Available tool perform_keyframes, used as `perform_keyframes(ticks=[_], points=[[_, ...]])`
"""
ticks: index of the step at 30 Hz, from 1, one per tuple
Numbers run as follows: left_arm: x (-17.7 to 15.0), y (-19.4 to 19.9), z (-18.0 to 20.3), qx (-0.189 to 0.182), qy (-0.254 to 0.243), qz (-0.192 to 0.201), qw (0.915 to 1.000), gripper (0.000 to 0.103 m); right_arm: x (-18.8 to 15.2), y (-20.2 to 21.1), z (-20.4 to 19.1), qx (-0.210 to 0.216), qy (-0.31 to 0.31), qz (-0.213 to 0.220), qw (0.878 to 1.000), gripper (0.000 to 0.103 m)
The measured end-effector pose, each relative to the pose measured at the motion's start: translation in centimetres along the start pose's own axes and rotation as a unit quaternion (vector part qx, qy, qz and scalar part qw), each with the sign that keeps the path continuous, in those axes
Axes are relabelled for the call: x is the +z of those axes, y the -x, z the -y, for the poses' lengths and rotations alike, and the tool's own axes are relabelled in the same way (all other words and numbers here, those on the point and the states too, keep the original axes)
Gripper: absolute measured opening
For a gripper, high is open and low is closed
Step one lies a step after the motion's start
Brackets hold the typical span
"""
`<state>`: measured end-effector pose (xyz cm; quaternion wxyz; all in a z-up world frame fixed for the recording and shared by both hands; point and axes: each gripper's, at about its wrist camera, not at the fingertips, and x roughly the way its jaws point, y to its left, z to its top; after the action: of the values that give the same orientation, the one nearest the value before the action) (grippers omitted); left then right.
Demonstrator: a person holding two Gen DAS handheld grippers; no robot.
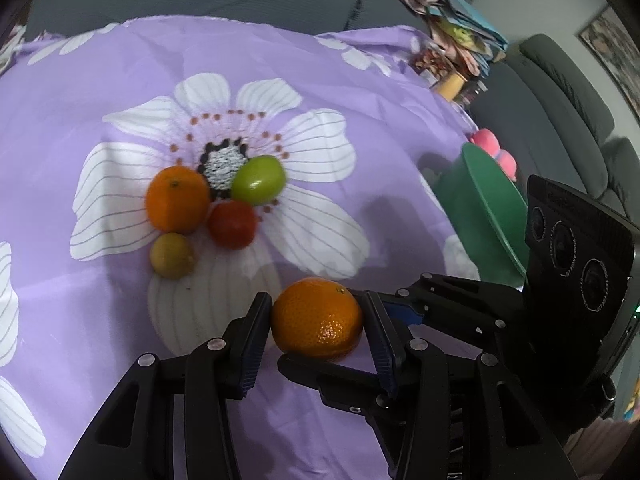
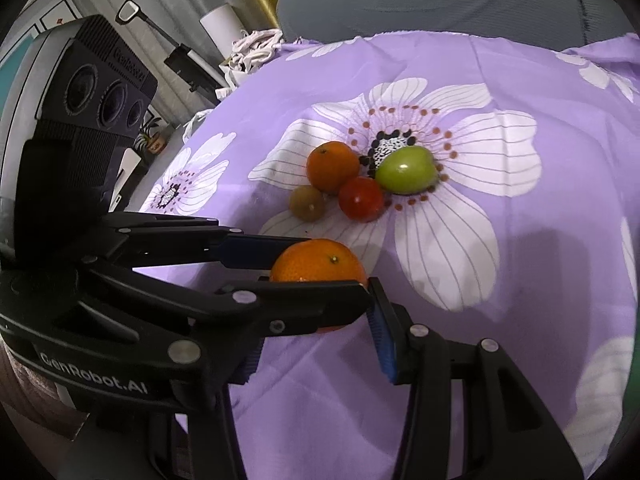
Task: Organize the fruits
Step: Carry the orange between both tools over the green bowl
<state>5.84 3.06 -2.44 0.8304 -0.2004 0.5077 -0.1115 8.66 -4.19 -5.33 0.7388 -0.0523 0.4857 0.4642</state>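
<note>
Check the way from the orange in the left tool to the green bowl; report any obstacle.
The right tool reaches in from the green bowl's side, its fingers beside the orange, crowding that path. Beyond it, only purple cloth lies between.

Your left gripper is angling steeply downward, its two fingers pressing in on the orange from either side. Your right gripper is crossing in from the right at a similar downward tilt, fingers closing on that same orange, the two linkages overlapping.
</note>
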Motion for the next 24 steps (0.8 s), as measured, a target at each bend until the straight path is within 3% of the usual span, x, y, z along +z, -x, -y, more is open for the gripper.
perform_keyframes(ticks=[13, 24], points=[[1.0, 0.8, 5.9, 0.002, -0.067, 0.014, 0.9977, 0.047, -1.6, 5.8, 1.3, -0.016, -0.016, 0.066, 0.998, 0.047], [3.0, -0.2, 12.8, -0.002, -0.144, 0.017, 0.9895, 0.047, -2.8, 11.6, 4.1, -0.044, -0.049, 0.139, 0.988, 0.047]])
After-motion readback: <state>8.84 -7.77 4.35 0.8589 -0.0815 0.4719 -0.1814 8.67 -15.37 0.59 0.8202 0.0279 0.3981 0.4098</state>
